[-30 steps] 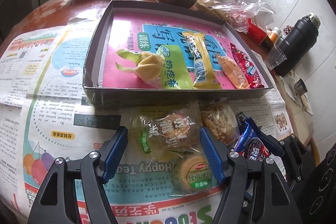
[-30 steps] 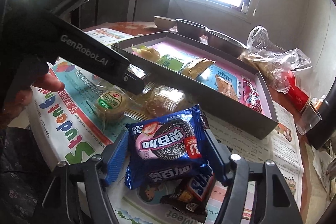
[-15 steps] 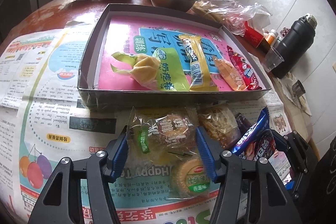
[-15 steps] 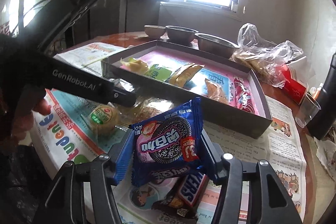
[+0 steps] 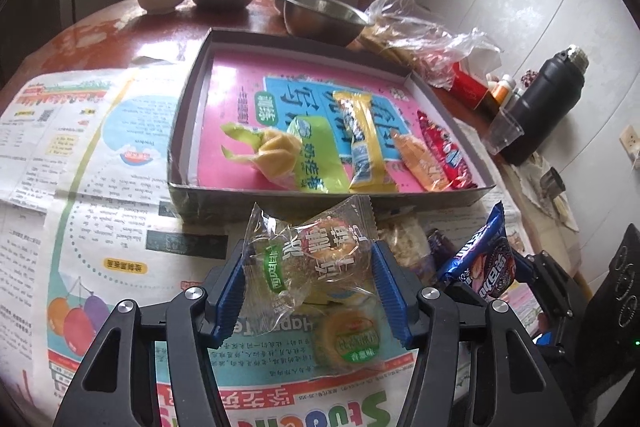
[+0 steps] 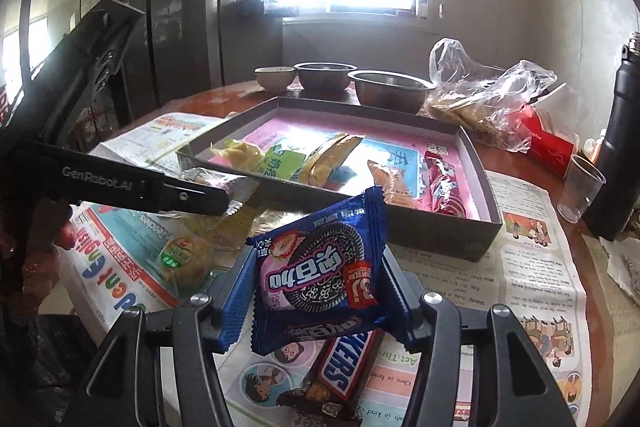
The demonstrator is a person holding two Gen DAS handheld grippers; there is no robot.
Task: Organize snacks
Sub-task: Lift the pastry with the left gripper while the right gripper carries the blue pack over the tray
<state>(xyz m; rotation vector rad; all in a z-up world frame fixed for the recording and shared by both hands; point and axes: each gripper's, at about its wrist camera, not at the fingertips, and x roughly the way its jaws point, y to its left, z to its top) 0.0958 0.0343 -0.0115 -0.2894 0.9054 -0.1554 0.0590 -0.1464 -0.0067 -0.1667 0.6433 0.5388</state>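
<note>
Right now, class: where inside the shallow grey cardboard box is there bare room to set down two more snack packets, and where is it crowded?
The shallow grey cardboard box is free along its far wall and left side, left of the pale yellow twisted wrapper. The near right corner is crowded, from the long yellow wafer packet to the red candy packet.

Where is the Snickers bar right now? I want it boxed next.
In the right wrist view the Snickers bar lies on the newspaper, low and central, just under the blue cookie packet clamped in the right gripper, outside the box.
</note>
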